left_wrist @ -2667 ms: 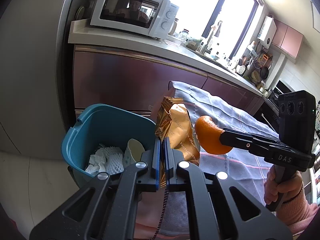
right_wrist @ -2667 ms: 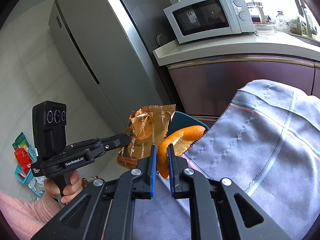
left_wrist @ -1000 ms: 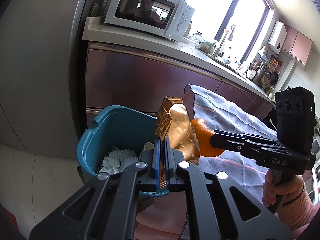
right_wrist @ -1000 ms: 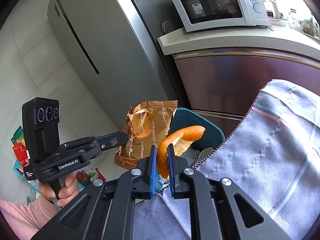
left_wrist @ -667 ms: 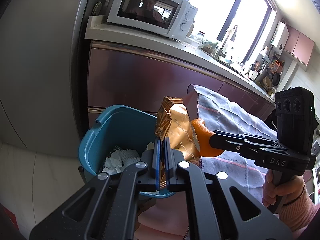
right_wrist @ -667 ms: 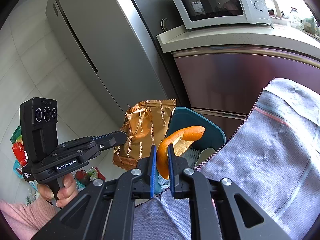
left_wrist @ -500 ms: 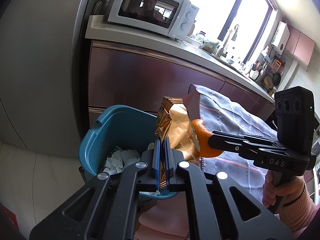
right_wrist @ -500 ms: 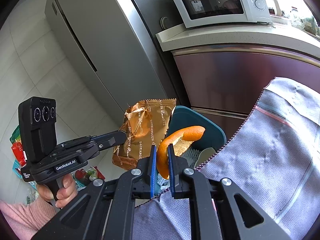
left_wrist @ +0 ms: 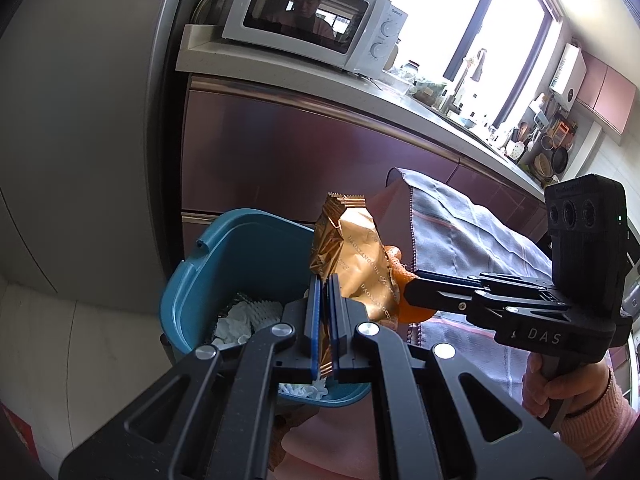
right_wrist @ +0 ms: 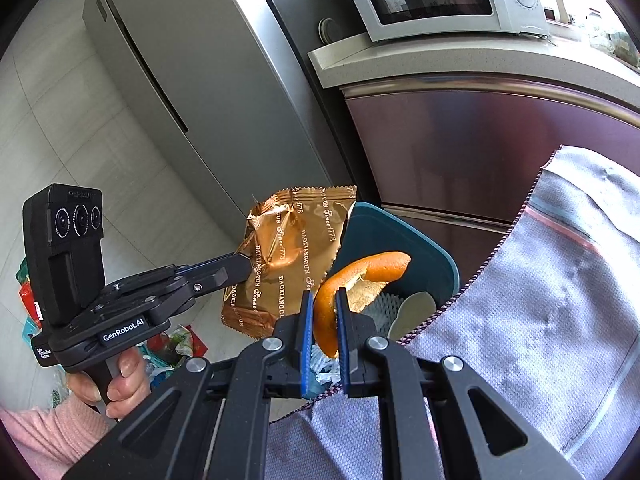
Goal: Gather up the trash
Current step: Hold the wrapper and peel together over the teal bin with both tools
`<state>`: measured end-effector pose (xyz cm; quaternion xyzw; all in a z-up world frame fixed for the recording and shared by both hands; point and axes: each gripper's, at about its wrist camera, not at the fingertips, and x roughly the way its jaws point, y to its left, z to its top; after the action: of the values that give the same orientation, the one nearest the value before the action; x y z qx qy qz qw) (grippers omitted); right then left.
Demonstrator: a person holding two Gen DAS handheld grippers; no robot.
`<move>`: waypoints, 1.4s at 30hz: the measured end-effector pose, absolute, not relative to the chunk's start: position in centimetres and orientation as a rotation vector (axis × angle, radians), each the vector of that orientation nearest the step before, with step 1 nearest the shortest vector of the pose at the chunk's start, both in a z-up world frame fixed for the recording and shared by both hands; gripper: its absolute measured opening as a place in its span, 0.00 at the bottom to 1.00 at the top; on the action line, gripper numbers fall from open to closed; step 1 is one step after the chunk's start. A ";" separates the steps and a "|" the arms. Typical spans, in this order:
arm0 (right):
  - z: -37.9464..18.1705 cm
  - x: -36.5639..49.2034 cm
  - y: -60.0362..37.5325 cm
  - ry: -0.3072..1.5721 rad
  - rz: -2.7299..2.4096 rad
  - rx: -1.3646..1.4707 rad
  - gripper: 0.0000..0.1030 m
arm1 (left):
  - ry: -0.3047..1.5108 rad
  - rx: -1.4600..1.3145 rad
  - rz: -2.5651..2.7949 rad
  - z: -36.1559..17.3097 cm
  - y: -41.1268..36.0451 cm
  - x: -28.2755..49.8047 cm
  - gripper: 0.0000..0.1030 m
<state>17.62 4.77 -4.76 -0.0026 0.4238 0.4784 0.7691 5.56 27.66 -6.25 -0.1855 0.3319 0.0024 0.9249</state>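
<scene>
My left gripper (left_wrist: pixel 325 284) is shut on a crumpled gold snack wrapper (left_wrist: pixel 356 264) and holds it over the near rim of a teal trash bin (left_wrist: pixel 240 264). The wrapper also shows in the right wrist view (right_wrist: pixel 292 256), with the left gripper (right_wrist: pixel 244 266) beside it. My right gripper (right_wrist: pixel 322 300) is shut on a curled orange peel (right_wrist: pixel 360 272) and holds it above the bin (right_wrist: pixel 400 248). In the left wrist view the right gripper (left_wrist: pixel 408 292) sits just right of the wrapper, the peel (left_wrist: pixel 412 312) mostly hidden behind it. The bin holds white paper scraps (left_wrist: pixel 244 316).
A grey cloth (right_wrist: pixel 560 300) covers the table to the right of the bin. A steel fridge (right_wrist: pixel 192 80) stands at left. A purple cabinet (left_wrist: pixel 300 160) with a microwave (left_wrist: pixel 316 36) on its counter stands behind the bin. Coloured packets (right_wrist: pixel 172 344) lie on the floor.
Both grippers have moved left together with their loads, nearer over the bin. More of the bin's inside shows. Both grips are unchanged.
</scene>
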 end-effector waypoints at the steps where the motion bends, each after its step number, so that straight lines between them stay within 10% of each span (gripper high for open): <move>1: -4.8 17.7 4.9 0.922 1.036 -0.006 0.10 | 0.682 -0.382 0.006 -6.3 27.6 5.5 0.04; 42: -6.7 19.7 9.5 1.035 0.988 -0.079 0.10 | 0.738 -0.410 0.053 -9.7 28.7 7.4 0.05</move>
<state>19.69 9.48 -6.68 -0.0361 0.4742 0.4530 0.7541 7.39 28.68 -9.74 -0.1990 0.3582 0.0259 0.9118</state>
